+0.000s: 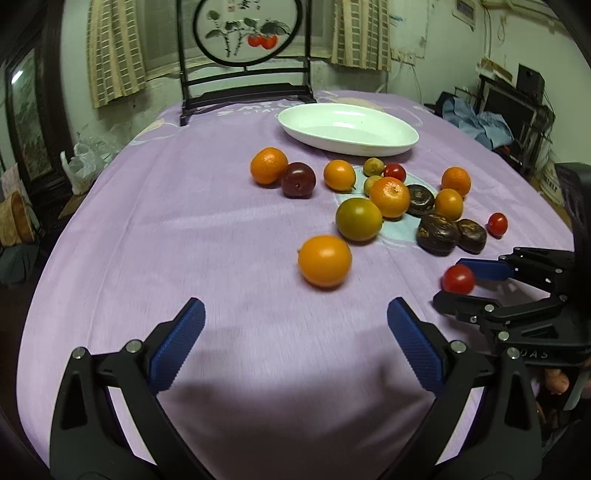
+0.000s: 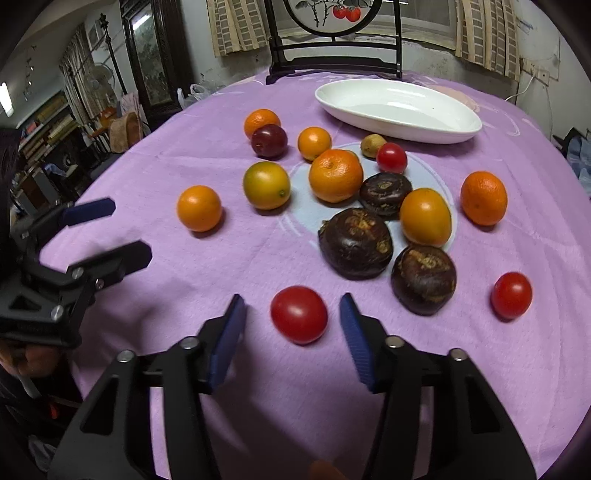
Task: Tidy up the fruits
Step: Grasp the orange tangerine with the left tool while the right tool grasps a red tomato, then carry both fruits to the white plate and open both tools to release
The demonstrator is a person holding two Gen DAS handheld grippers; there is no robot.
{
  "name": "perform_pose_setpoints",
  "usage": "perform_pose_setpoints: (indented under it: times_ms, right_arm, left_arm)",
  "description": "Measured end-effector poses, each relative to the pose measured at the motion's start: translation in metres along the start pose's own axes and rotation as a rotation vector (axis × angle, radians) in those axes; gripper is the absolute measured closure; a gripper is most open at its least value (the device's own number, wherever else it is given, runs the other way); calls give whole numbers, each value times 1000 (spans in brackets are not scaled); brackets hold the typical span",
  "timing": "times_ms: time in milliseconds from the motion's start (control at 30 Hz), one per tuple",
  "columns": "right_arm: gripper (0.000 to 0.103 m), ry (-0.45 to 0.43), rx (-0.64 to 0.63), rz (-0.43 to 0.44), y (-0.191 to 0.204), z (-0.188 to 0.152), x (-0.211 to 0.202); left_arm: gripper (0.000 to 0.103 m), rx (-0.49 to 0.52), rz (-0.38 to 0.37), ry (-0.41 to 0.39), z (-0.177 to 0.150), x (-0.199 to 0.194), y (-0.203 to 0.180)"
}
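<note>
On the purple cloth (image 2: pixel 147 325), fruit is lying loose in a cluster, near the white dish (image 2: pixel 399 107) but apart from it. Dish is sitting at the far side with nothing visible inside.

Right gripper (image 2: pixel 291 334) is hovering low with jaws released and spread around a red tomato (image 2: pixel 299 319). Tomato is sitting between the blue pads (image 2: pixel 229 339); a gap is showing on each side, so no contact. Left view is confirming this: same tomato (image 1: pixel 458 279) is lying between the right gripper's (image 1: pixel 461 284) fingers.

Left gripper (image 1: pixel 295 347) is also standing released, jaws wide, nothing between them. It is pointing toward an orange (image 1: pixel 325 261) lying just ahead, apart from the fingertips (image 1: pixel 194 314).

Behind the right gripper's tomato, two dark brown fruits (image 2: pixel 356 243) are lying touching or nearly touching; which, cannot tell. A third dark one (image 2: pixel 386 194) is sitting beyond them beside a large mandarin (image 2: pixel 335 175). A second tomato (image 2: pixel 511 295) is lying off to the right, well apart. A green-yellow citrus (image 2: pixel 266 185) and a plum (image 2: pixel 269 141) are sitting farther left, the plum touching another orange fruit behind it.

A framed round screen (image 1: pixel 243 29) is standing at the table's far edge.
</note>
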State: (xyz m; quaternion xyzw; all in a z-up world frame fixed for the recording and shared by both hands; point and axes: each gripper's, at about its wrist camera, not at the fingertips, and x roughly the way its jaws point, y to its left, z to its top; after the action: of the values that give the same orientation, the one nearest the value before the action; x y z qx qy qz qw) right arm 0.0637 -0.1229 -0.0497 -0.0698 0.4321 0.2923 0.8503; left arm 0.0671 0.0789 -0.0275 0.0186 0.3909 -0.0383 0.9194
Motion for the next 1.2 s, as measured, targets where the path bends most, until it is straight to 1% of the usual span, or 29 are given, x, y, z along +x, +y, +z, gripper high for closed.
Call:
perform_pose_setpoints:
  times_ms: [67,100,133,167,233,267,333,400,433,500,533,567,600,633,767,833,900,1000,1100,1167,1200]
  right_arm:
    - [66,2,-9,-25,0,2,1]
    - [68,3,-8,-26,-2,2,1]
    - [72,3,-4,-17,-3,1,1]
    - [73,5,-1,-8,-5,2,1]
    - [73,2,-3,-4,-7,2,-1]
    - [74,2,-4,2,-8,1,-1]
    - [74,3,3,12,-11,0,-2]
    - [74,2,13,24,-14,1,-4]
    - [74,-1,15,27,-15,1,-5]
    - [74,-11,14,36,-18,2,-9]
    - [74,-17,14,39,-19,3,-10]
    - [74,-21,14,42,-20,6,-11]
    - [74,-28,14,46,-22,8,-13]
    - [74,-35,14,49,-24,10,-15]
    - [74,-78,28,70,-36,28,-23]
    - [74,-116,39,67,-46,41,-27]
    - [74,-150,49,52,-60,61,-28]
    - [74,-180,79,12,-81,98,-19]
    - [74,-178,118,-41,-106,137,6]
    - [74,-153,136,-59,-117,153,26]
    - [74,-133,143,-65,-123,160,37]
  left_arm:
    - [8,28,-7,19,7,9,-1]
    - [12,38,-4,25,10,13,-1]
    - [14,50,0,33,12,18,-2]
    - [16,59,-5,43,15,23,-3]
    - [22,67,-27,63,20,32,-3]
    - [26,70,-35,71,21,35,-2]
    - [32,78,-39,88,26,45,-4]
    - [40,77,-44,111,29,53,-4]
    - [42,76,-52,123,30,56,-4]
    - [49,84,-58,141,31,61,-5]
    - [50,88,-62,147,30,62,-6]
    - [54,97,-65,145,30,62,-7]
    - [61,104,-73,147,30,62,-9]
    - [63,110,-82,150,31,62,-10]
    - [63,116,-91,157,35,62,-12]
    - [63,111,-98,141,42,58,-9]
    - [63,91,-107,113,60,53,-6]
    - [63,75,-117,66,101,58,-6]
    - [63,38,-120,39,149,83,-11]
    - [63,40,-114,26,178,107,-20]
    - [63,44,-110,32,188,117,-24]
